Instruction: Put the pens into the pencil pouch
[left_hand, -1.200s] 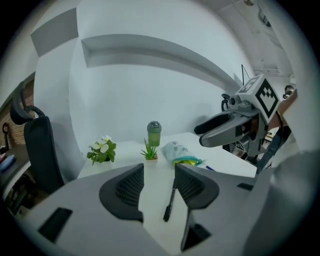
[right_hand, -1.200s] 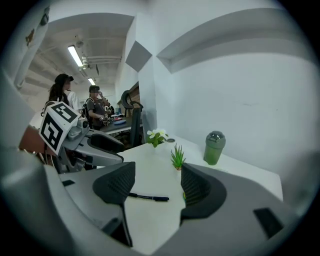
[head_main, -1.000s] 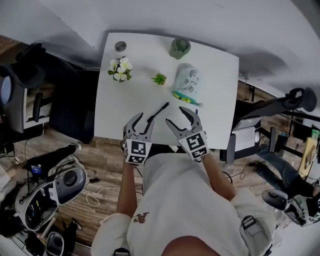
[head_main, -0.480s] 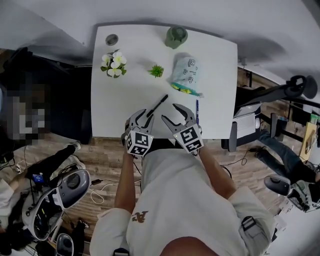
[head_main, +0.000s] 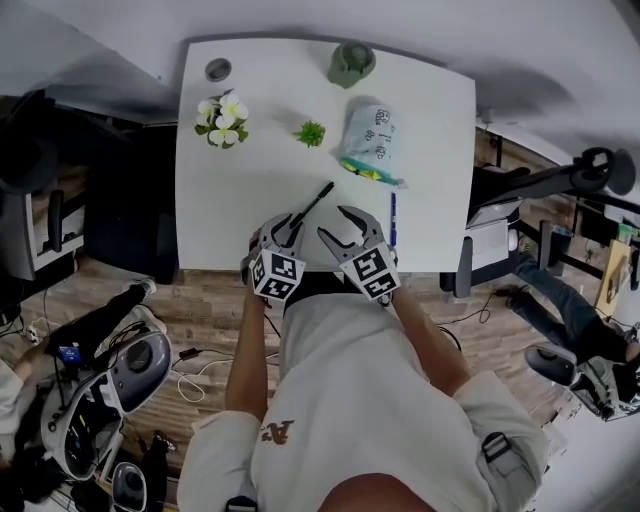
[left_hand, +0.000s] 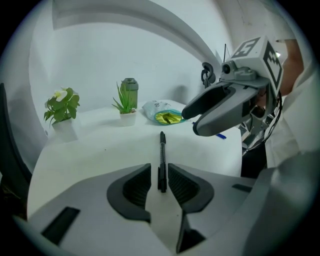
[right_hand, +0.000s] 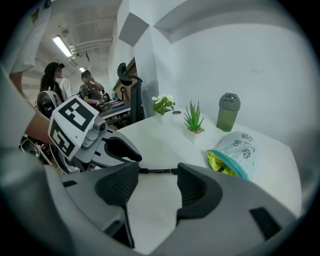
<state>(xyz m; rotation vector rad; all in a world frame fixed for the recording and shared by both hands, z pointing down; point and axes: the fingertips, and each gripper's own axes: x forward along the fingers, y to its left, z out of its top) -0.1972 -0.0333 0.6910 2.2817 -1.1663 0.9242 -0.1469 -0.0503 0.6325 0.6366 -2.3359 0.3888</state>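
A black pen (head_main: 312, 205) lies slanted on the white table (head_main: 230, 200), and its near end (left_hand: 162, 165) sits between the pads of my left gripper (left_hand: 159, 172). Those jaws are closing, with a thin gap still showing on each side of the pen. Just to the right, my right gripper (head_main: 335, 222) stands open with its jaws closing and nothing between them; the black pen (right_hand: 160, 170) lies crosswise just past its fingertips. A blue pen (head_main: 393, 218) rests near the table's right front. The pale blue pouch (head_main: 372, 143) lies open, its yellow-green lining (right_hand: 220, 164) showing.
White flowers (head_main: 220, 118), a small green plant (head_main: 311, 133), a green cup (head_main: 351, 65) and a small grey round object (head_main: 218, 69) stand along the far half of the table. Office chairs and gear surround the table. People stand far off (right_hand: 87, 92).
Both grippers have sunk toward the table's near edge. The left jaws have narrowed around the black pen's near end, and the right jaws have narrowed slightly.
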